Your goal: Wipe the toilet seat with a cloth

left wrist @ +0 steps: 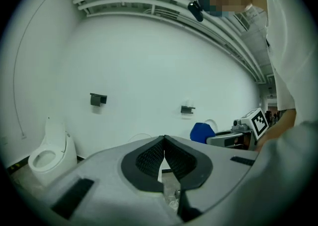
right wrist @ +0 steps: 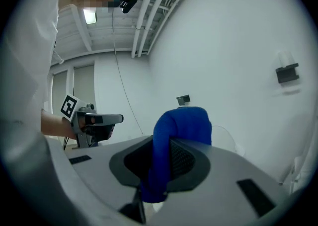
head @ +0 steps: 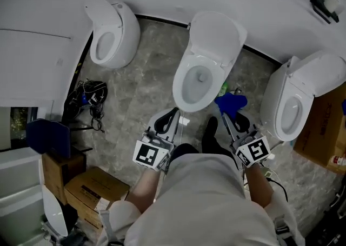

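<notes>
The grey stone floor carries three white toilets against a white wall, and the person stands squarely before the middle toilet. Its lid is tipped up and back and the toilet seat lies down over the bowl. In the head view the seat's long axis runs from its front edge, near the person's feet, up and slightly rightward towards the lid. Both grippers are held low in front of the body, pointing towards this toilet. The left gripper has its jaws pressed together at the tips with nothing between them, and it sits just short of the seat's front edge. The right gripper is clamped on the blue cloth, which bunches up out of the jaws as a thick fold. That cloth hangs just beside the bowl's near right flank, off the seat and not touching it. The seat therefore lies ahead and to the left of the cloth, so the wipe probably begins with a short carry leftward and forward onto the seat's right side. The right gripper is the one placed for it, while the left one holds nothing useful for wiping
</notes>
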Motion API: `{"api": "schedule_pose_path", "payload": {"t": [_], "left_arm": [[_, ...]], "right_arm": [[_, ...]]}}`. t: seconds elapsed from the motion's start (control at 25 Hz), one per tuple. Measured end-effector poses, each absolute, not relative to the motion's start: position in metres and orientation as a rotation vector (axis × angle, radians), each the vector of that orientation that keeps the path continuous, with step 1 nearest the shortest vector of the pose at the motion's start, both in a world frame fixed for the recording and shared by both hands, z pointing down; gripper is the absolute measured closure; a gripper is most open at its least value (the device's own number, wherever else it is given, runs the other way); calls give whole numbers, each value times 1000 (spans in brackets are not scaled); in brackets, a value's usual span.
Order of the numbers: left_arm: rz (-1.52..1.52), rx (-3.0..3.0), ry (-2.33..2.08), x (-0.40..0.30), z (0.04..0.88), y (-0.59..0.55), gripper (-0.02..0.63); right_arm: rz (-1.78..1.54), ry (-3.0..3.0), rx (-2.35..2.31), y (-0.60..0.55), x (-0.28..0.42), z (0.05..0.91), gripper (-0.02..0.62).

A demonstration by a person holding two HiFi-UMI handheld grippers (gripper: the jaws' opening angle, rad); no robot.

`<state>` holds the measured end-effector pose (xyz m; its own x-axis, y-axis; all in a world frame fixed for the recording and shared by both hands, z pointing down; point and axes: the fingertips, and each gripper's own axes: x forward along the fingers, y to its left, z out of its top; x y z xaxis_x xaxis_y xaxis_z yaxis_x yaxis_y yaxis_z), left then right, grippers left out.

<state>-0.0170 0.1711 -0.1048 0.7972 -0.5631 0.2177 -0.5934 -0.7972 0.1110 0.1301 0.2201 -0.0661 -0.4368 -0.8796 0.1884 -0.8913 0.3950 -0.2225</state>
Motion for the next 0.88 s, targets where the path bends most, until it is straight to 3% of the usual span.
{"api": "schedule_pose_path", "payload": {"t": [0.4,0.88], "left_arm": [[287,2714,-944,16,-25,48,598],[330,2578,-799,-23,117,-10,598]], "right_arm": [[558,-2526,1583,106,158,7,548],[752,-2297,1591,61,128,144,548]]}}
